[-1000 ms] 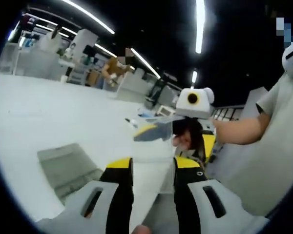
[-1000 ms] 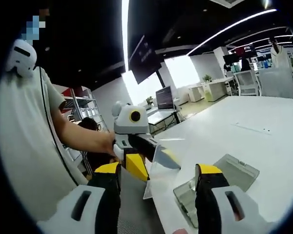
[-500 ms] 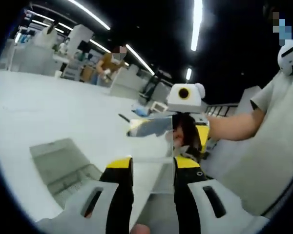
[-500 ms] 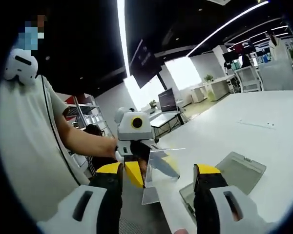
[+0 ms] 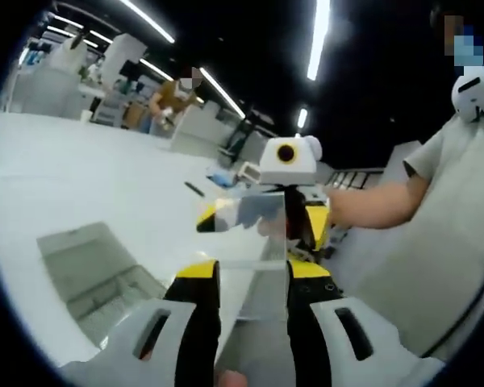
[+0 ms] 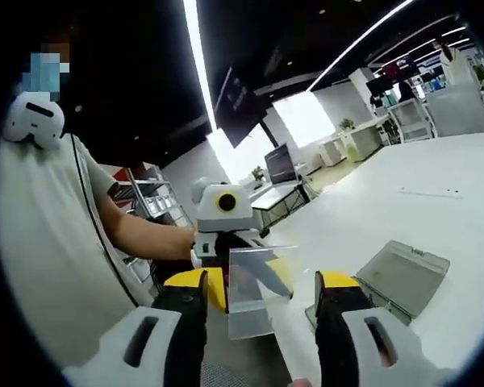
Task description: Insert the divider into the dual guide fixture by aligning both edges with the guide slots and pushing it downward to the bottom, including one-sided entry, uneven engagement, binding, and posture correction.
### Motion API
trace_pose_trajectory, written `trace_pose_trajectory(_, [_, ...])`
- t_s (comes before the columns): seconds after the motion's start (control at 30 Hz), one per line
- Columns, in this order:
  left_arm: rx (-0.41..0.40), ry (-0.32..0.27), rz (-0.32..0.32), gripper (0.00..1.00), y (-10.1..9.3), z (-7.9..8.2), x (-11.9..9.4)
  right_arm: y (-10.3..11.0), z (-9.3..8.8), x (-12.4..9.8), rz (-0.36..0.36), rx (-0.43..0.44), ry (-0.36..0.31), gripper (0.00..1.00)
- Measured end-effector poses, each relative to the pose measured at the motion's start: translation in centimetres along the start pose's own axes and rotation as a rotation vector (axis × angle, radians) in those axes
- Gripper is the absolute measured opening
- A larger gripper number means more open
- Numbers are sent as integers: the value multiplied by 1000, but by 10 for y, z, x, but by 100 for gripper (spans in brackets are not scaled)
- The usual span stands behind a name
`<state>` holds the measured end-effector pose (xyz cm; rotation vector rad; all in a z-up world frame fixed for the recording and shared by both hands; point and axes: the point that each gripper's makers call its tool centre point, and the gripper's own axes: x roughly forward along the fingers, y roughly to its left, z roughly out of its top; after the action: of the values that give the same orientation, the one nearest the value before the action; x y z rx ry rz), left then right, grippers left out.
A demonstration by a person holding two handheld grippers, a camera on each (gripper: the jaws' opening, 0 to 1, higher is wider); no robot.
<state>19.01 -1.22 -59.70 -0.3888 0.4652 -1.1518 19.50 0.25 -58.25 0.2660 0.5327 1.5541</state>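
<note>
Clear divider [image 5: 254, 266] is pinched betw. left gripper [image 5: 250, 278] jaws, held up in air above white table [image 5: 81, 177]. Right gripper [image 6: 258, 302] jaws spread, w/ nothing betw. them. Clear fixture [image 6: 403, 278] sits on table, well apart from divider.

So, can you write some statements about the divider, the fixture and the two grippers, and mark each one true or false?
1. The clear divider is already seated in the fixture. False: it is held up in the air, apart from it.
2. The left gripper has its jaws on the divider. True.
3. The right gripper has its jaws closed on the divider. False: its jaws stand apart on either side of it.
4. The fixture rests on the white table. True.
5. The fixture is bright red. False: it is translucent grey.
</note>
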Motion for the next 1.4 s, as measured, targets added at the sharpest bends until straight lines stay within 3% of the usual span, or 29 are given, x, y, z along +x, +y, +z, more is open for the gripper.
trace_pose_trajectory(1.0, [-52,-12,-51,29,-3,-5,7,-1,3,-2,48,96,-79,32])
trace_pose_trajectory(1.4, [-97,-28,-71,29,-3,-7,6,0,2,-1,59,117,-103,31])
